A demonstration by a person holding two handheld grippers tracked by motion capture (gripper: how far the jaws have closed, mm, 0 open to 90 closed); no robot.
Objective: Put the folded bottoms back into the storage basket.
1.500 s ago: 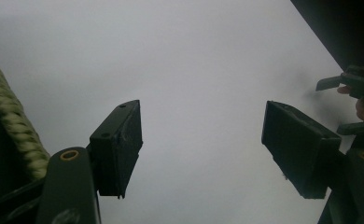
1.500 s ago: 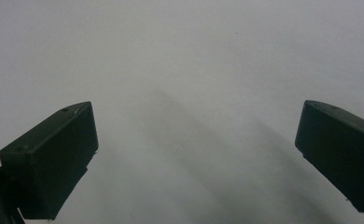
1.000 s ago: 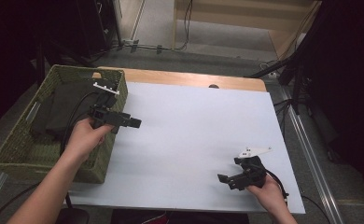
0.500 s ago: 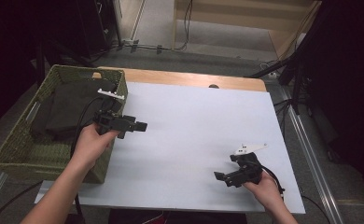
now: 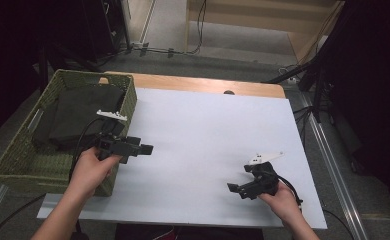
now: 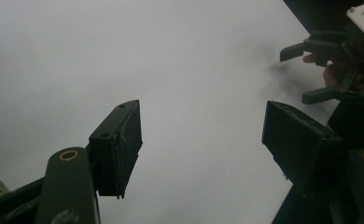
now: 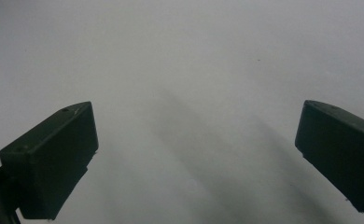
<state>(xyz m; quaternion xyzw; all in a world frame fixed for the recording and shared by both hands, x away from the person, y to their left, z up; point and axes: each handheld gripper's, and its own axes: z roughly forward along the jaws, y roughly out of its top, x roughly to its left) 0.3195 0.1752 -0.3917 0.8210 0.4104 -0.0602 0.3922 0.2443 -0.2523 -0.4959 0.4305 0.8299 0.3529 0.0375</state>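
Jaws on both grippers are spread wide with nothing between them, just white table (image 5: 208,130) underneath. Left gripper (image 5: 145,149) hangs just past the rim of the one green wicker basket (image 5: 128,95); right gripper (image 5: 235,188) is near the front edge. One dark folded cloth (image 5: 83,112) sits inside the basket. No readable labels or writing anywhere.

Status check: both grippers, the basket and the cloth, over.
Left gripper open, empty, over the white sheet beside the basket. Right gripper open, empty, near the front edge. Dark cloth in the basket, untouched. Nothing between them.
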